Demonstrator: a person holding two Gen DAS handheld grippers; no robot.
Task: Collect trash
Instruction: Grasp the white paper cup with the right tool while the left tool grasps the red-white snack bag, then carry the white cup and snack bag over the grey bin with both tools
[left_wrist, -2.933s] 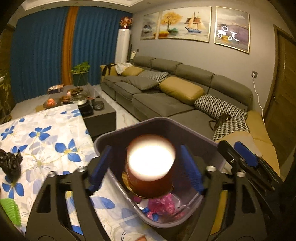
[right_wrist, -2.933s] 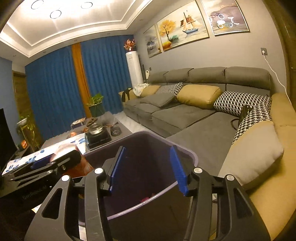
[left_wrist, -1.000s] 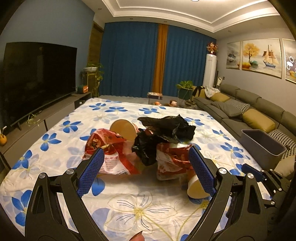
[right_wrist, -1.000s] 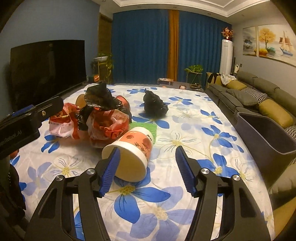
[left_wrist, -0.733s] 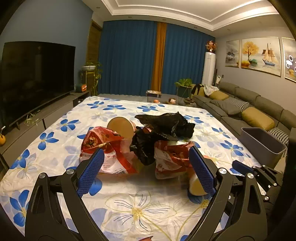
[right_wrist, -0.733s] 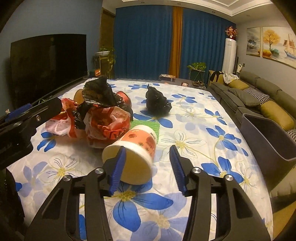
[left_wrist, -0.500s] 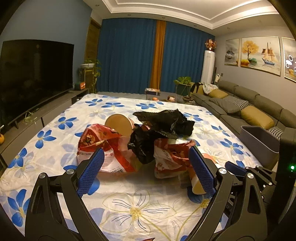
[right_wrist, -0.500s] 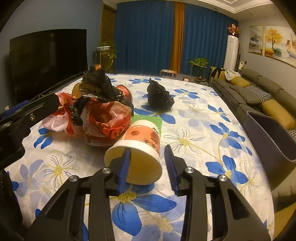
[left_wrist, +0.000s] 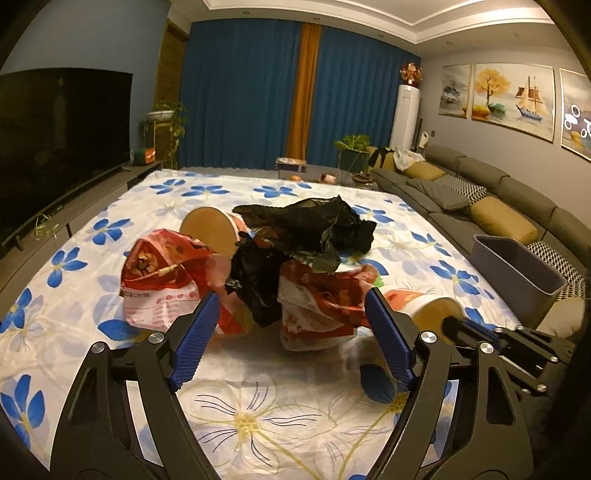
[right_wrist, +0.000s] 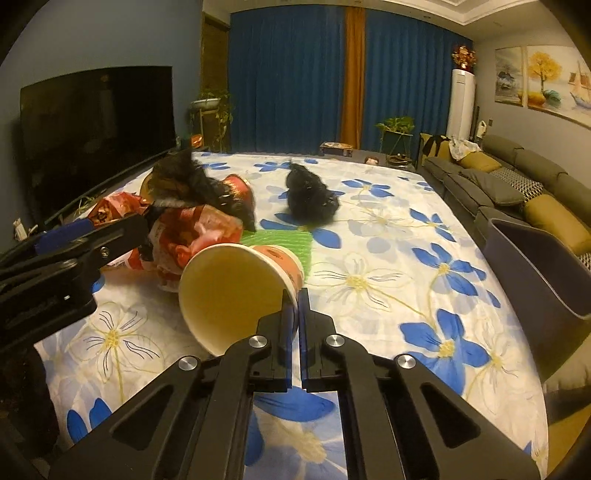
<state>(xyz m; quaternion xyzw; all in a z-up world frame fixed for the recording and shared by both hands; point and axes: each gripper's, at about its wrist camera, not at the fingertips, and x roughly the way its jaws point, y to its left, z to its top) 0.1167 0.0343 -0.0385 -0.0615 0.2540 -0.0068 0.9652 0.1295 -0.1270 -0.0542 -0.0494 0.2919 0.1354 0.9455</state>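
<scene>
Right wrist view: left tool (right_wrist: 62, 236) at left edge, jaws wide and just closing toward red wrappers (left_wrist: 162, 280) and black bag (left_wrist: 306, 229), nothing pinched; right tool (right_wrist: 294, 325) clamped on paper cup (right_wrist: 236, 288) rim; second cup (left_wrist: 208, 229) half-hidden; flowered desk (right_wrist: 406, 258) open rightward to grey bin (right_wrist: 535, 266), cut off.

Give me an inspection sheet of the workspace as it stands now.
Surface: floral cloth, bare near the grippers.
Job's things: paper cup on its side; red wrappers heaped with a black bag; second black bag apart; grey bin at the table's edge.
Clutter: green sheet behind the cup.
Grippers: right gripper pinches the cup's rim; left gripper open before the heap, jaws just narrowing.
Cables: nothing seen.
Surroundings: sofa, television, blue curtains.
</scene>
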